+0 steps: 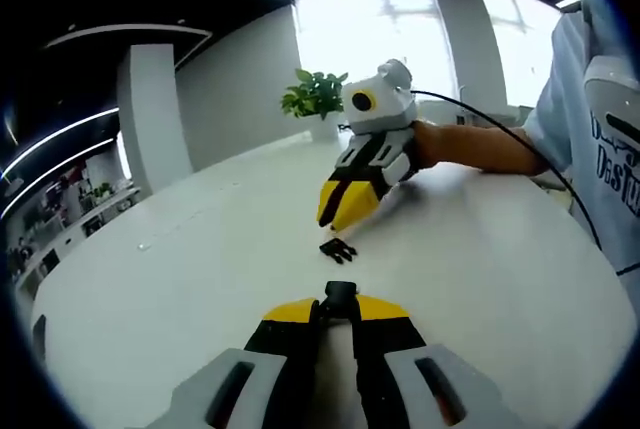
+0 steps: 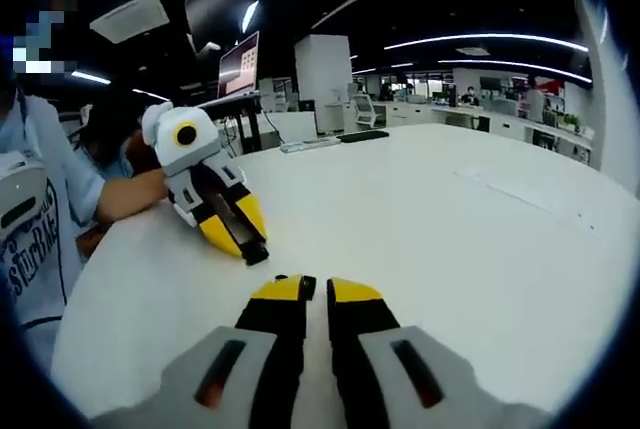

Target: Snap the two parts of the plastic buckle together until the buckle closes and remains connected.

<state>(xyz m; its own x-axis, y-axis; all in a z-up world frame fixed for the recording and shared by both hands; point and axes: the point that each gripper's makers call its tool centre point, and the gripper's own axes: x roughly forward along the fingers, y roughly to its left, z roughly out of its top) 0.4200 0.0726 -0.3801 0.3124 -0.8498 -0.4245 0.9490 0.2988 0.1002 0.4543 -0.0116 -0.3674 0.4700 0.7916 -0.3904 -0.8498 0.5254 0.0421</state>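
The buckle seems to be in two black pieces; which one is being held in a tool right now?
The buckle piece pinched at the tip of the left tool is held. The other buckle piece lies loose on the white table, just under the right tool.

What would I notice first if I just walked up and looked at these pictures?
Probably the yellow-tipped right claw, hovering over a small black buckle part lying on the big white table. Right below it, the left claw pinches the other buckle part at its tips. A green potted plant stands at the table's far edge by the bright window.
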